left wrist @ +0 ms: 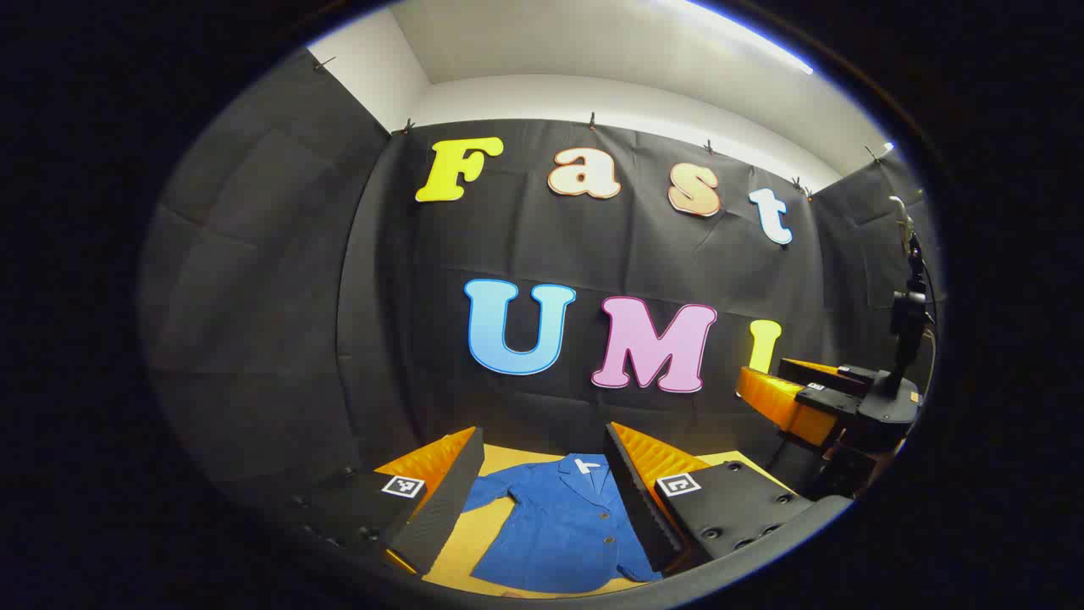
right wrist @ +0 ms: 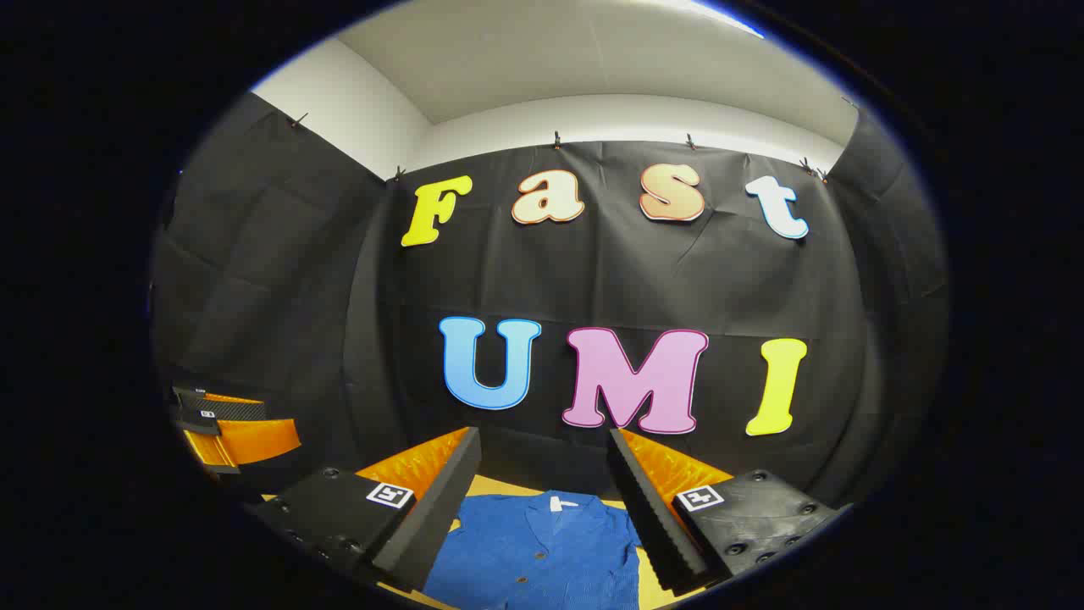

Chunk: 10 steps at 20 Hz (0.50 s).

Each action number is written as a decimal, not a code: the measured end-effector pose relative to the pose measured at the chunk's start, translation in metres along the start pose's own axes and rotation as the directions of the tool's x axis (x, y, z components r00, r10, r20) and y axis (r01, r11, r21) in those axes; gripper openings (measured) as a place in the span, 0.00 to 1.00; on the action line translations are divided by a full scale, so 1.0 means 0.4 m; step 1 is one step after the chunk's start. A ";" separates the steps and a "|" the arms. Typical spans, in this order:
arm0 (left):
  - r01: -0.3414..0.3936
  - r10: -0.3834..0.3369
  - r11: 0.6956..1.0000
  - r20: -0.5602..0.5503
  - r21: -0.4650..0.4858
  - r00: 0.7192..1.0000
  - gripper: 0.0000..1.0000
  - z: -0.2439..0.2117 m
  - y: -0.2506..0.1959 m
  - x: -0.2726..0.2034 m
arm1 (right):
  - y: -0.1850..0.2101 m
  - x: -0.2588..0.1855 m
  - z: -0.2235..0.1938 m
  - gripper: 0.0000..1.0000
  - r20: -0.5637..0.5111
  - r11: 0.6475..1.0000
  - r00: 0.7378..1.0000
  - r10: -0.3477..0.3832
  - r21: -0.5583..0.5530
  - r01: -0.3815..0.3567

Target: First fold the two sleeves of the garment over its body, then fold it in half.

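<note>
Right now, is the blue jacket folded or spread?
Spread: the blue jacket lies flat on the table, front up, collar and buttons showing, one sleeve out sideways. Lower hem is cropped.

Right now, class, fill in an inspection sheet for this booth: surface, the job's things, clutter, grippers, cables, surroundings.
Surface: yellow-tan tabletop, bare around the garment.
Job's things: blue buttoned jacket lying flat, collar toward the wall, sleeves not yet folded.
Clutter: nothing seen.
Grippers: left gripper open above the jacket; right gripper open above the jacket, also seen at the right of the left gripper view.
Cables: a thin dark cable by a black stand.
Surroundings: black cloth wall, white wall and ceiling above.
</note>
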<state>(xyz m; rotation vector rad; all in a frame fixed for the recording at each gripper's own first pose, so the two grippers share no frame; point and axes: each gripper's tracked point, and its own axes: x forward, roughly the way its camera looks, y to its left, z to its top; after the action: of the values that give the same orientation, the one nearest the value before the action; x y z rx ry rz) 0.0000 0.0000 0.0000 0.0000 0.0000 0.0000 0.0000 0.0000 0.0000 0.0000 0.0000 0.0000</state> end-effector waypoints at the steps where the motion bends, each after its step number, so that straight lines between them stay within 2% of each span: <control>1: -0.004 0.004 1.000 -0.005 -0.001 1.000 0.82 -0.006 0.005 0.001 | 0.000 -0.007 0.001 0.96 0.003 1.000 1.000 -0.005 0.004 0.005; 6: -0.016 0.015 1.000 -0.042 -0.020 0.999 0.82 -0.034 0.026 0.001 | -0.016 -0.022 0.001 0.96 0.013 0.999 0.999 -0.047 0.013 0.046; 7: -0.017 0.016 1.000 -0.040 -0.021 0.999 0.83 -0.029 0.028 0.002 | -0.020 -0.021 -0.008 0.99 0.006 0.999 0.999 -0.050 0.012 0.050; 10: -0.044 0.041 0.998 -0.062 -0.043 0.997 0.82 -0.011 0.030 0.029 | -0.057 -0.006 -0.044 0.96 -0.040 0.997 0.997 -0.072 -0.033 0.071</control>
<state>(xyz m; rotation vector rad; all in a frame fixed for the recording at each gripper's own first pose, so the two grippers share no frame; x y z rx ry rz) 0.0117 0.0118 -0.0044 -0.0447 0.0607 0.0422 -0.0025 -0.0230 -0.0178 -0.0312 0.0411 -0.0713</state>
